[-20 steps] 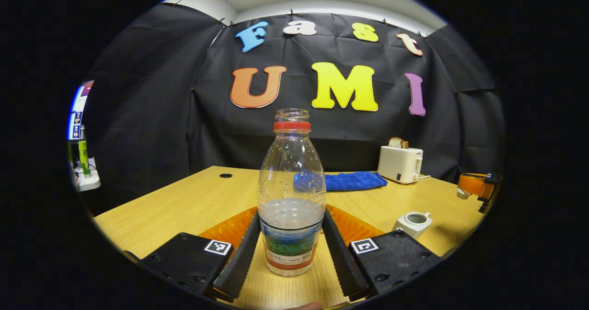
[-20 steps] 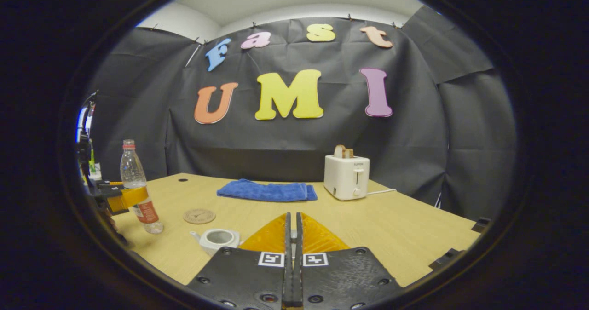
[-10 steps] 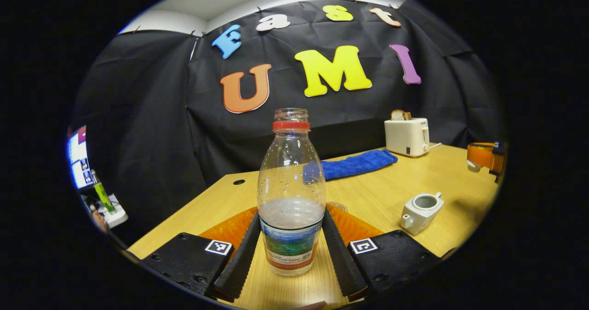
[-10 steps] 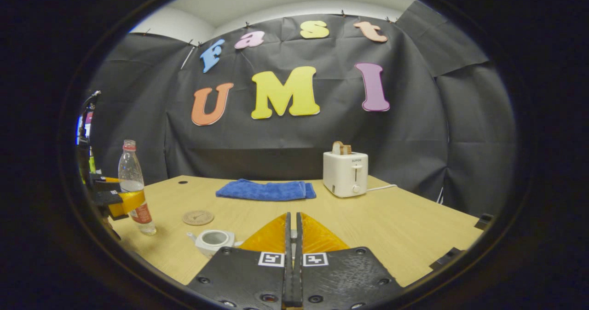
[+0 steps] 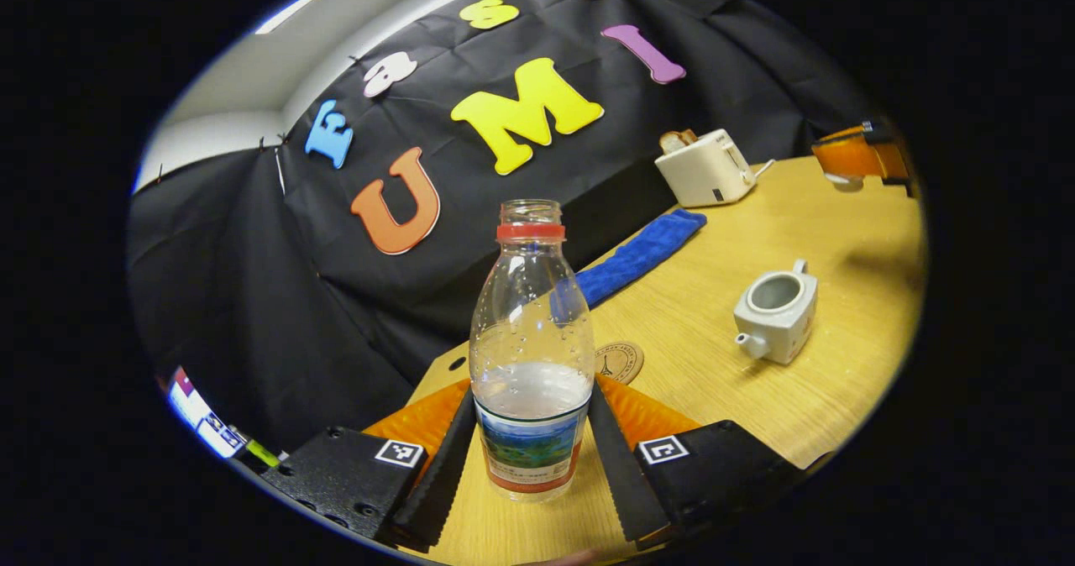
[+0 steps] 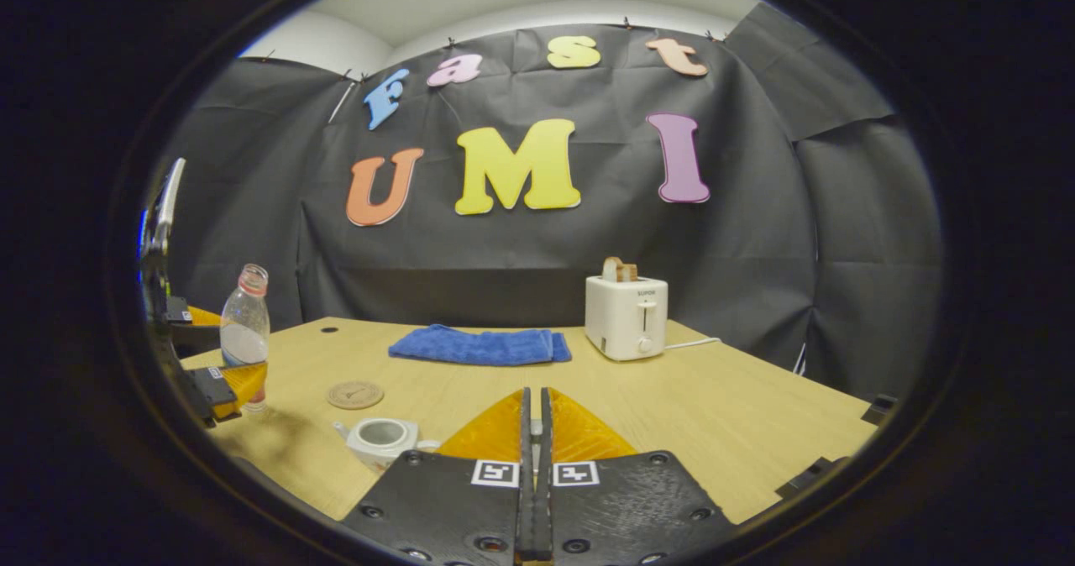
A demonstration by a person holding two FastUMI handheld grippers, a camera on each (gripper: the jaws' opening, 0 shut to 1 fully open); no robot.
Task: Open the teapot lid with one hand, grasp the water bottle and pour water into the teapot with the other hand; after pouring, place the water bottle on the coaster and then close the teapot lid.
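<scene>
Left claw [image 5: 531,444] clamped, tilted; right claw [image 6: 535,432] closed.

water bottle [image 5: 532,356] now tilted toward the teapot [image 5: 777,307].

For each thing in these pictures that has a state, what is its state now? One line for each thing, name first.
water bottle: uncapped, partly filled, tilted, held off the table.
teapot: lid off, mouth open, standing on the table.
coaster: bare, nothing on it.
toaster: bread sticking up from the slot.
blue cloth: folded, lying flat.
left gripper: shut on the water bottle.
right gripper: fingers close together; anything between them cannot be told.
</scene>
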